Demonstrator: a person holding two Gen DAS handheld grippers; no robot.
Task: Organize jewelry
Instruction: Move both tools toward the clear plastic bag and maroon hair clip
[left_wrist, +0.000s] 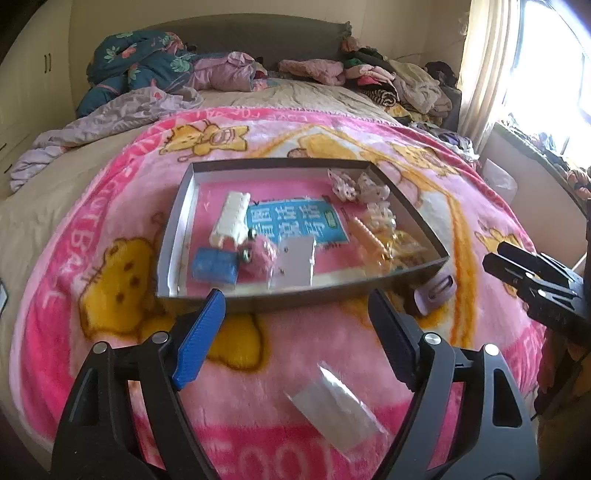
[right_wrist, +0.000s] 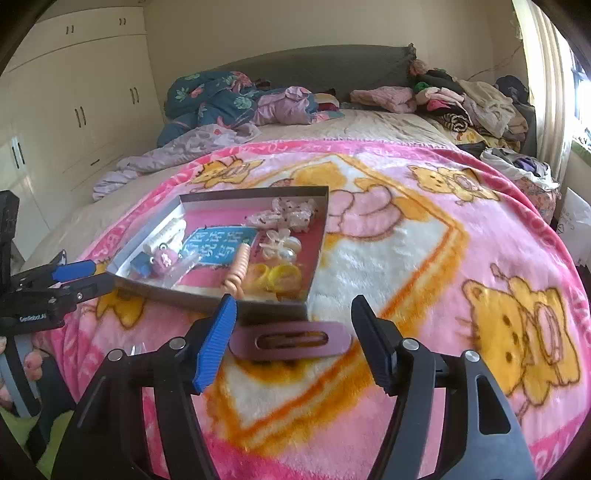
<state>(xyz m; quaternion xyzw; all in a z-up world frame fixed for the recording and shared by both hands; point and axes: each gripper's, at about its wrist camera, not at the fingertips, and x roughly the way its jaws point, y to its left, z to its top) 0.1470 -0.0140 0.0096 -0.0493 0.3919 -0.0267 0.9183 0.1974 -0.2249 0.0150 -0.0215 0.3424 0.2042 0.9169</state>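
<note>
Both grippers, left (left_wrist: 295, 314) and right (right_wrist: 293, 321), gape empty (2 claws) before the tray (right_wrist: 207, 301).

A shallow grey box lid (right_wrist: 320, 236) lies flat, holding hair clips (right_wrist: 291, 216) and yellow rings (right_wrist: 275, 275); a mauve hair clip (right_wrist: 290, 339) lies just outside its near wall.

Both wrist cameras face the tray (left_wrist: 258, 301) (obliquely, near).
</note>
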